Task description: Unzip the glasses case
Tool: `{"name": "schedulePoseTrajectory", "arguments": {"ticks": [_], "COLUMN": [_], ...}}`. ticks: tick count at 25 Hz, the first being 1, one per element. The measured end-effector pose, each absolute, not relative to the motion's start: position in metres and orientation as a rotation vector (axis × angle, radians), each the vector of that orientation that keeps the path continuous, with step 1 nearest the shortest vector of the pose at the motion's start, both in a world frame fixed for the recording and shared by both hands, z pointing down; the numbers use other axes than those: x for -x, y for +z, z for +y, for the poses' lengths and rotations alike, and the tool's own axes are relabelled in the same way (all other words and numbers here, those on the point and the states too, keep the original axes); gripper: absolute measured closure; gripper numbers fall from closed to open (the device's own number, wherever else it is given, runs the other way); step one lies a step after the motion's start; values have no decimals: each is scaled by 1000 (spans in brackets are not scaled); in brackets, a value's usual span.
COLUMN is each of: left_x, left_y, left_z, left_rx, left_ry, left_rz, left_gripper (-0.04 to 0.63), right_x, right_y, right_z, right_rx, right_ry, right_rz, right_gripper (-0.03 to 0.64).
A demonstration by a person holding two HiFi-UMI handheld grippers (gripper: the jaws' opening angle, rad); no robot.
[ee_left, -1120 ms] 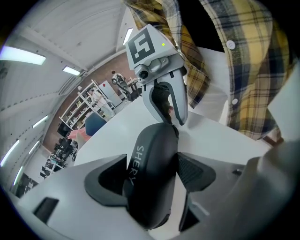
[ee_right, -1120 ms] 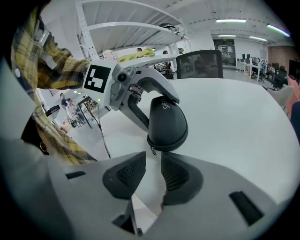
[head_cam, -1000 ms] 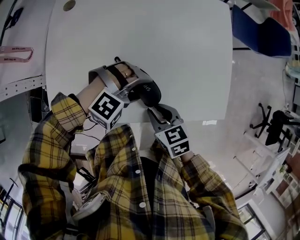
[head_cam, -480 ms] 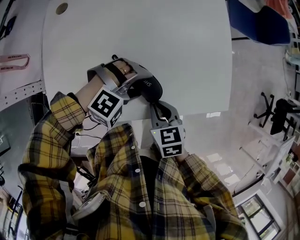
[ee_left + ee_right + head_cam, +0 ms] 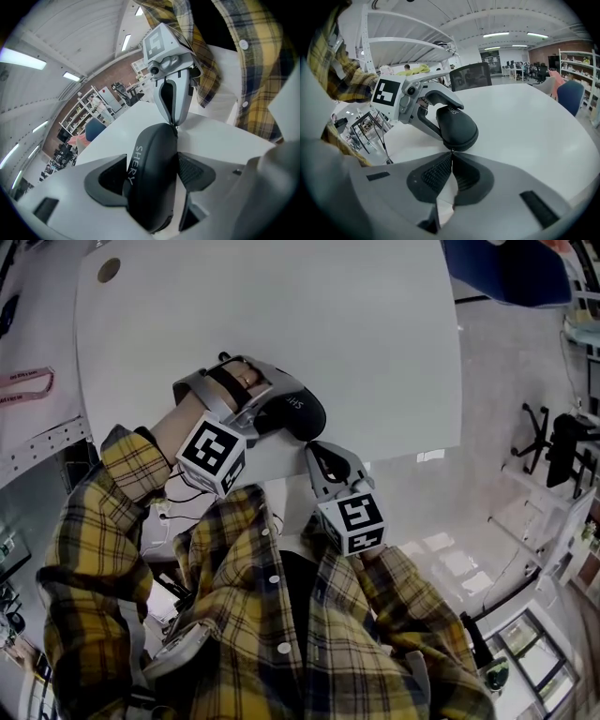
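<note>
**"SHERY" case clamped in one gripper, pinched at its end by the other**

White capital letters reading "SHERY" [image 5: 134, 164] run along the black glasses case [image 5: 298, 414]. This is the only legible writing. The cubes on both grippers carry black-and-white square markers, not text.

The case sits over the white table [image 5: 356, 324], close to the edge nearest the person in the yellow plaid shirt [image 5: 281, 634]. The left gripper [image 5: 265, 407] holds the case across its middle. In the left gripper view the dark jaw pads press on both sides of the case, and the lettered side is turned toward the left pad. The rounded far end of the case sticks out beyond the jaws.

The right gripper [image 5: 451, 153] meets that far end from the opposite side. Its jaws are drawn together so the tips touch, and they nip a small dark tab at the seam, the zipper pull [image 5: 176, 127]. In the right gripper view the case lies just beyond the closed tips, and the left gripper grips it from behind.
</note>
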State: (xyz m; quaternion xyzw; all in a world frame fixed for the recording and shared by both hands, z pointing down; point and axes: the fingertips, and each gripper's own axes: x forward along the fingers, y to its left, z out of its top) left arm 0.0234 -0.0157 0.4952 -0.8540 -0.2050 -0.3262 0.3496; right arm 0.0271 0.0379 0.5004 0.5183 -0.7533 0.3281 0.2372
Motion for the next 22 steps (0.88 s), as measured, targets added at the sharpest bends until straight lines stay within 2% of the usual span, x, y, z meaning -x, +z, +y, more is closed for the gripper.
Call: {"name": "schedulePoseTrajectory", "arguments": {"ticks": [22], "left_x": [-24], "left_y": [491], "left_z": [-15], "left_rx": [2214], "left_ry": [-778], "left_rz": [-519], "left_gripper": [272], "right_x": [-36], "right_y": [508], "right_z": [32], "right_rx": [-1434], "right_ry": [874], "right_rz": [-1911], "right_gripper": [618]}}
